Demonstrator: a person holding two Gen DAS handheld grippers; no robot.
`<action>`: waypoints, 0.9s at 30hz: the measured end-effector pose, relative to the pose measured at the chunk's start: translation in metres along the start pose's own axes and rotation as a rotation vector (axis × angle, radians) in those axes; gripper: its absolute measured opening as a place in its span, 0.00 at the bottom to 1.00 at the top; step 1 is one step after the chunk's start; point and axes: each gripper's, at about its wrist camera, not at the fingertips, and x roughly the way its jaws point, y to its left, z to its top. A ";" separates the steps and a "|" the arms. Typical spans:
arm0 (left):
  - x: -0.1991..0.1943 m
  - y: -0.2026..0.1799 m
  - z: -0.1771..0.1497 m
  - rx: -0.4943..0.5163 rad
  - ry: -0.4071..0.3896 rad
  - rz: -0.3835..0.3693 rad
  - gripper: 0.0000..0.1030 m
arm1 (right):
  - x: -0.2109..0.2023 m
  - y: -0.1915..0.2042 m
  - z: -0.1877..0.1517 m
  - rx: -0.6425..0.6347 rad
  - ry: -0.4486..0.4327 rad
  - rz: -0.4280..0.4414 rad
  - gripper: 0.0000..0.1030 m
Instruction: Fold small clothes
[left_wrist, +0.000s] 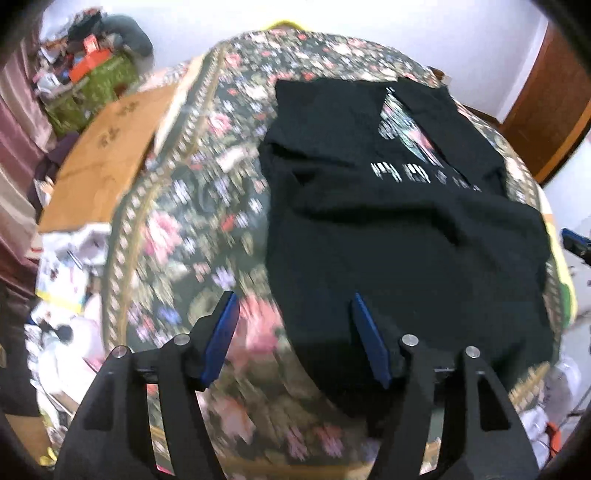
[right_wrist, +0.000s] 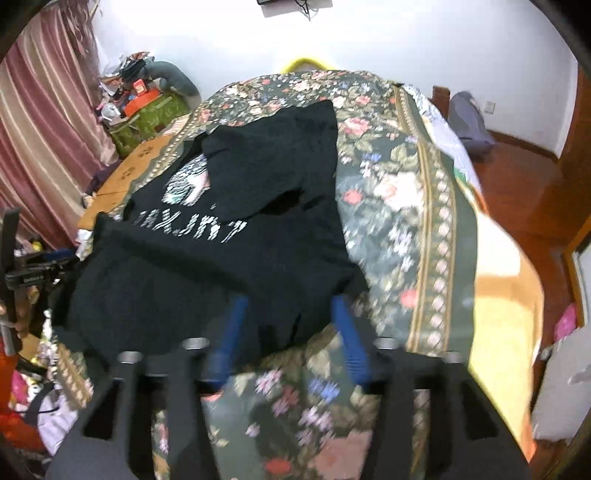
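Observation:
A black T-shirt with a white print lies on a floral bedspread, partly folded, with one side flap laid over the print. My left gripper is open and empty, hovering at the shirt's near left edge. In the right wrist view the shirt lies left of centre on the bedspread. My right gripper is open and empty, its blue fingers straddling the shirt's near right corner. Both views are blurred by motion.
A wooden board lies beside the bed on the left. Cluttered boxes and a green bag stand by the pink curtain. A wooden floor and a purple bag are right of the bed.

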 end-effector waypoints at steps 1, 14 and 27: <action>0.001 -0.001 -0.005 -0.007 0.015 -0.015 0.61 | 0.001 0.003 -0.003 -0.005 0.012 0.001 0.55; 0.004 -0.030 -0.020 -0.007 0.041 -0.141 0.04 | 0.056 0.024 -0.027 0.057 0.115 0.152 0.55; -0.115 -0.054 0.041 0.087 -0.309 -0.100 0.03 | -0.002 0.046 0.021 -0.106 -0.043 0.078 0.07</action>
